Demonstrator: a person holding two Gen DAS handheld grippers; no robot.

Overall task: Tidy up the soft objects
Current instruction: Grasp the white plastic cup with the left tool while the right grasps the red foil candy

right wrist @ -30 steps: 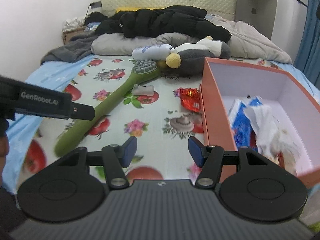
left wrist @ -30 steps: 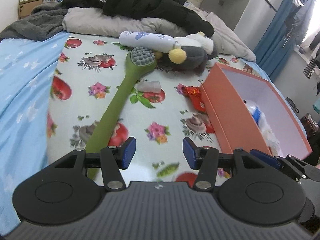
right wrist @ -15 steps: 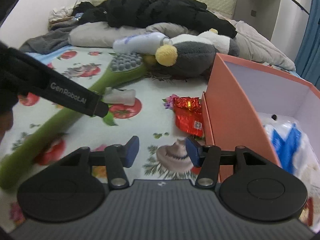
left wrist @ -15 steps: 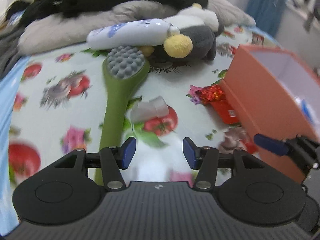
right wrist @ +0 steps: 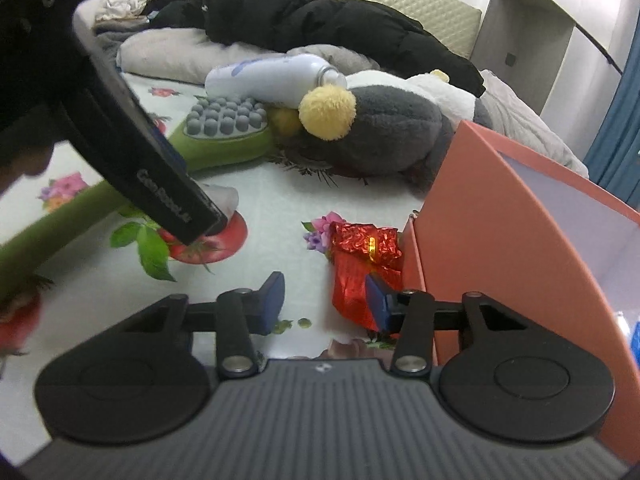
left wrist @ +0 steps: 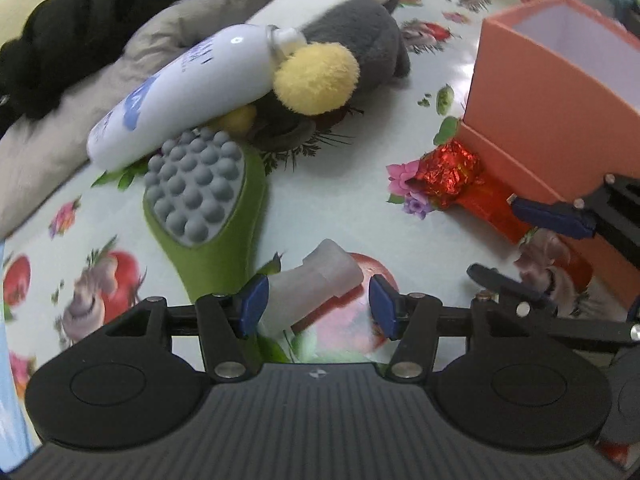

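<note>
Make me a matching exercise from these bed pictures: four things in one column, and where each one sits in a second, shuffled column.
Things:
1. crinkled red foil packet
2. small translucent white tube
3. white plastic bottle with blue print
4. green long-handled massage brush with grey nubs

Places:
A. leaning on the grey plush toy with the yellow pompom
B. against the orange box
C. between the left gripper's open pads
D. flat on the fruit-print sheet, head under the bottle's base

Pairs: 1-B, 2-C, 3-A, 4-D
</note>
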